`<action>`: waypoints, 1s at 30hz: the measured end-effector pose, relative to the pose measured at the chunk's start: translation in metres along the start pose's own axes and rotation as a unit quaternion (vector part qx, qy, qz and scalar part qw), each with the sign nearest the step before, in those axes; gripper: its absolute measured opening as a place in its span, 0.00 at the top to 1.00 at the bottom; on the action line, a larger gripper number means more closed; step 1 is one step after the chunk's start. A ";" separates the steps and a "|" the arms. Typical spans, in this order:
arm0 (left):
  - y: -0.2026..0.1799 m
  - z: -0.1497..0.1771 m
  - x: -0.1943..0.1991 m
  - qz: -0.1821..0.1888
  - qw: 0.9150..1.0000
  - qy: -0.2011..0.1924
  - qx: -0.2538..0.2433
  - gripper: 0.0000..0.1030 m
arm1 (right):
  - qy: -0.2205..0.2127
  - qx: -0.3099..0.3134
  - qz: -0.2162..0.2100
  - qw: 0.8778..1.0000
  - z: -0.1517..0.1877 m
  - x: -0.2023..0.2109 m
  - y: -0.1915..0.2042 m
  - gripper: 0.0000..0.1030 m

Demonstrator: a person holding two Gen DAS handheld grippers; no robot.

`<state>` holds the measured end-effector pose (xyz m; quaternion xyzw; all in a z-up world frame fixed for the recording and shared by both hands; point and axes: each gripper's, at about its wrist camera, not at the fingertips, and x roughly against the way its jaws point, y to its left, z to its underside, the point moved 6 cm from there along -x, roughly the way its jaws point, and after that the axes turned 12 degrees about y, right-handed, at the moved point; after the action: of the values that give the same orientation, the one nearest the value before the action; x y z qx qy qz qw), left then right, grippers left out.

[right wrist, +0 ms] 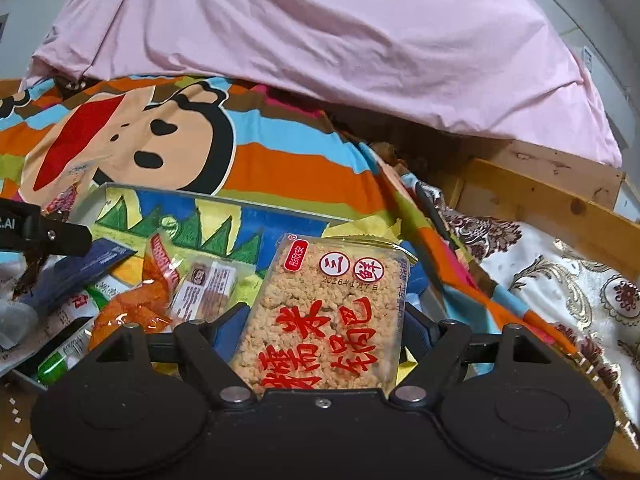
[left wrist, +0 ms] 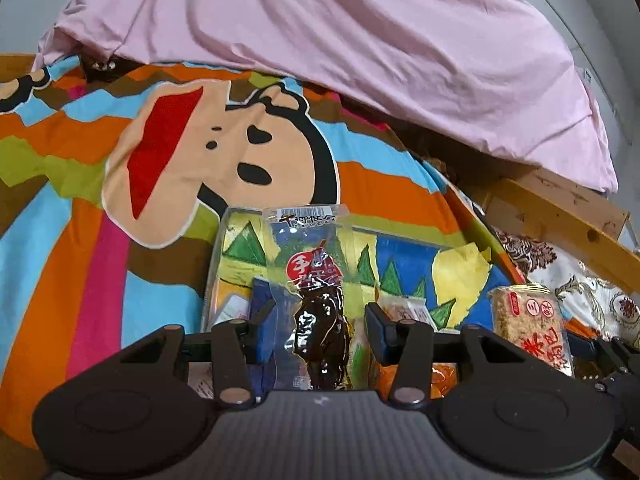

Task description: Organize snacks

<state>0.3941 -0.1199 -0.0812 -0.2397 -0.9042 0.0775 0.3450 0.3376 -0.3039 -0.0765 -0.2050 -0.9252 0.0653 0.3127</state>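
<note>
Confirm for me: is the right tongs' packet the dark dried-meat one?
No, the right tongs hold the rice cracker packet with red lettering; the dark meat packet sits in the left tongs.

Bright striped bedsheet [left wrist: 80, 184] printed with a cartoon face [left wrist: 224, 152], rumpled pink blanket [left wrist: 360, 40] heaped behind it, wooden bed frame [right wrist: 540, 196] at right, floral patterned cloth [right wrist: 580, 280] beside it

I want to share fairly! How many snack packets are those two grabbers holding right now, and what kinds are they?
Rice cracker packet: 1, in the right hand-held gripper
Dark dried snack packet: 1, in the left hand-held gripper
Total: 2
</note>
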 end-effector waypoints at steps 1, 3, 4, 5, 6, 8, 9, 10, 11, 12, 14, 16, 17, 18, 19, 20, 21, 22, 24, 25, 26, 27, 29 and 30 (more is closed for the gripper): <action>0.000 0.001 -0.002 0.000 1.000 0.003 0.001 0.51 | 0.003 -0.002 -0.002 1.000 0.001 -0.002 0.001 0.22; 0.000 0.003 -0.005 0.001 1.000 0.008 0.001 0.51 | 0.008 -0.004 -0.006 1.000 0.002 -0.003 0.002 0.22; -0.001 0.003 -0.006 0.001 1.000 0.009 0.000 0.51 | 0.009 -0.003 -0.008 1.000 0.002 -0.004 0.003 0.22; -0.001 0.004 -0.007 0.000 1.000 0.009 -0.002 0.51 | 0.009 -0.001 -0.009 1.000 0.002 -0.004 0.005 0.22; -0.001 0.005 -0.007 -0.001 1.000 0.010 -0.003 0.51 | 0.009 0.001 -0.010 1.000 0.003 -0.004 0.006 0.22; -0.001 0.006 -0.009 -0.001 1.000 0.014 -0.004 0.51 | 0.009 0.002 -0.012 1.000 0.003 -0.004 0.008 0.22; -0.001 0.007 -0.010 -0.001 1.000 0.015 -0.005 0.51 | 0.009 0.003 -0.013 1.000 0.003 -0.004 0.009 0.22; -0.001 0.007 -0.010 -0.002 1.000 0.016 -0.005 0.51 | 0.009 0.003 -0.013 1.000 0.003 -0.005 0.009 0.22; -0.001 0.008 -0.011 -0.002 1.000 0.017 -0.005 0.51 | 0.010 0.003 -0.013 1.000 0.003 -0.005 0.010 0.22; -0.001 0.008 -0.012 -0.002 1.000 0.018 -0.006 0.51 | 0.012 0.003 -0.014 1.000 0.003 -0.005 0.010 0.22; -0.001 0.009 -0.013 -0.003 1.000 0.021 -0.006 0.51 | 0.015 0.002 -0.015 1.000 0.004 -0.006 0.010 0.22; -0.001 0.010 -0.014 -0.002 1.000 0.024 -0.005 0.51 | 0.017 0.002 -0.015 1.000 0.004 -0.007 0.011 0.22; -0.001 0.010 -0.015 -0.002 1.000 0.025 -0.004 0.51 | 0.016 0.001 -0.015 1.000 0.004 -0.007 0.011 0.22; -0.001 0.010 -0.015 -0.002 1.000 0.026 -0.004 0.51 | 0.016 0.001 -0.016 1.000 0.004 -0.007 0.011 0.22; 0.000 0.010 -0.015 -0.002 1.000 0.026 -0.004 0.51 | 0.016 0.002 -0.015 1.000 0.004 -0.007 0.011 0.22; 0.000 0.010 -0.015 -0.002 1.000 0.026 -0.004 0.51 | 0.015 0.002 -0.015 1.000 0.004 -0.006 0.011 0.22; 0.000 0.010 -0.015 -0.002 1.000 0.026 -0.004 0.51 | 0.013 0.002 -0.014 1.000 0.003 -0.006 0.012 0.22; 0.000 0.010 -0.015 -0.002 1.000 0.026 -0.004 0.51 | 0.011 0.004 -0.014 1.000 0.003 -0.005 0.012 0.22; 0.000 0.010 -0.015 -0.001 1.000 0.026 -0.004 0.50 | 0.009 0.008 -0.013 1.000 0.002 -0.004 0.013 0.21; 0.000 0.010 -0.016 -0.001 1.000 0.027 -0.003 0.50 | 0.008 0.010 -0.012 1.000 0.002 -0.004 0.013 0.19; 0.000 0.010 -0.016 0.000 1.000 0.027 -0.003 0.50 | 0.008 0.011 -0.010 1.000 0.002 -0.004 0.014 0.18; 0.000 0.009 -0.017 0.000 1.000 0.027 -0.003 0.50 | 0.008 0.010 -0.009 1.000 0.002 -0.004 0.013 0.18; 0.000 0.009 -0.016 0.003 1.000 0.025 -0.002 0.45 | 0.007 0.007 -0.005 1.000 0.001 -0.003 0.012 0.14; 0.000 0.009 -0.016 0.006 1.000 0.024 0.001 0.39 | 0.006 0.004 -0.004 1.000 0.000 -0.002 0.010 0.13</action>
<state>0.3981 -0.1271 -0.0974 -0.2469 -0.8939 0.0743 0.3666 0.3426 -0.2957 -0.0804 -0.2006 -0.9238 0.0666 0.3193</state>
